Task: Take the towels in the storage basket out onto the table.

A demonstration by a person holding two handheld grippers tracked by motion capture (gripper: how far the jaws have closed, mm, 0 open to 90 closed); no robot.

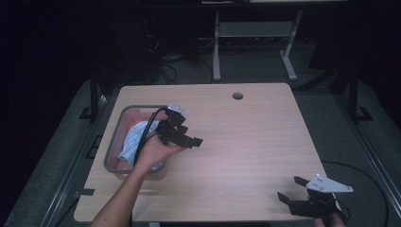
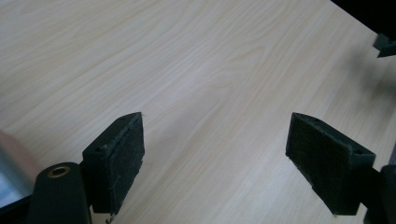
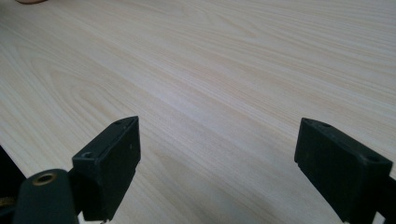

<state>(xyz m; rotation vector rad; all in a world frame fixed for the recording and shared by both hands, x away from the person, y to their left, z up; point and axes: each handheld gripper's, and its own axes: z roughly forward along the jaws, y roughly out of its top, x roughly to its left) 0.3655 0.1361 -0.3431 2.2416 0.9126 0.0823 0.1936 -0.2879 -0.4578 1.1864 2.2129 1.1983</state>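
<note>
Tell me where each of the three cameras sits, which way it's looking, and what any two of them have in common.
High view: above the person's side, looking forward and down on the table, the bin with cloth, the left gripper and right gripper, a forearm.
Left gripper view: rides the left gripper, looking across bare tabletop between open jaws.
Right gripper view: rides the right gripper, facing tabletop, jaws open.
Shared: all show the same wood tabletop.

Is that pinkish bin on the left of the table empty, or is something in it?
Not empty. The bin holds a crumpled white and light-blue cloth, seen in the high view beside the left claw.
</note>
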